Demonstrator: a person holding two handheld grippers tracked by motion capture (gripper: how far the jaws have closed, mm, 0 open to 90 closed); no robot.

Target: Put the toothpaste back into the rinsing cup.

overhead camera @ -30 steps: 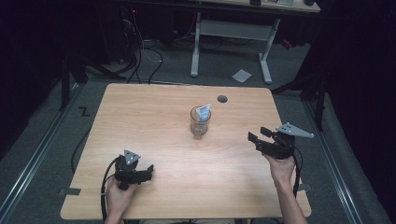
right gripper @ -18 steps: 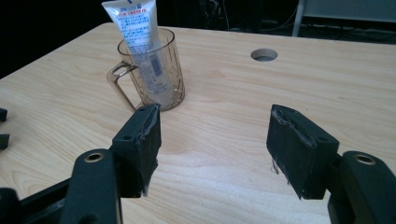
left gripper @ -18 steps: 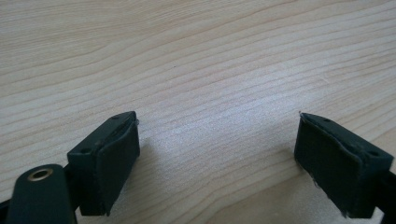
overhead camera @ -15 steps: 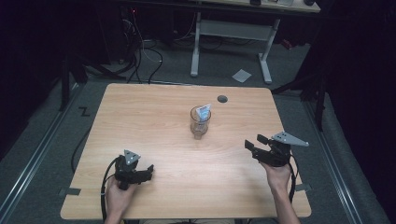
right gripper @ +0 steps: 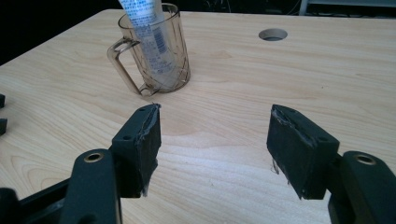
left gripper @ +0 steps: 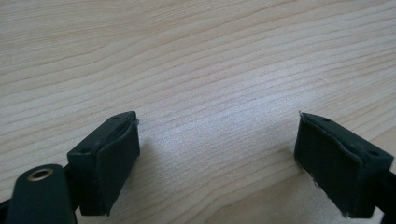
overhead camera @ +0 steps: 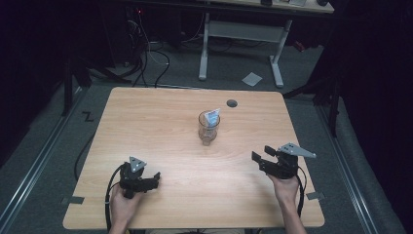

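Observation:
A clear glass mug stands upright near the middle of the wooden table, with a white and blue tube standing in it. My right gripper hovers low over the table's right front, jaws wide apart and empty, pointing toward the mug. My left gripper rests at the left front, its jaws open over bare wood.
A round cable hole sits in the table behind the mug. Beyond the far edge stands a white desk frame with cables on the grey floor. A paper scrap lies on the floor.
My right gripper has come down and back toward the table's front right. The left gripper, the mug and the tube have stayed put.

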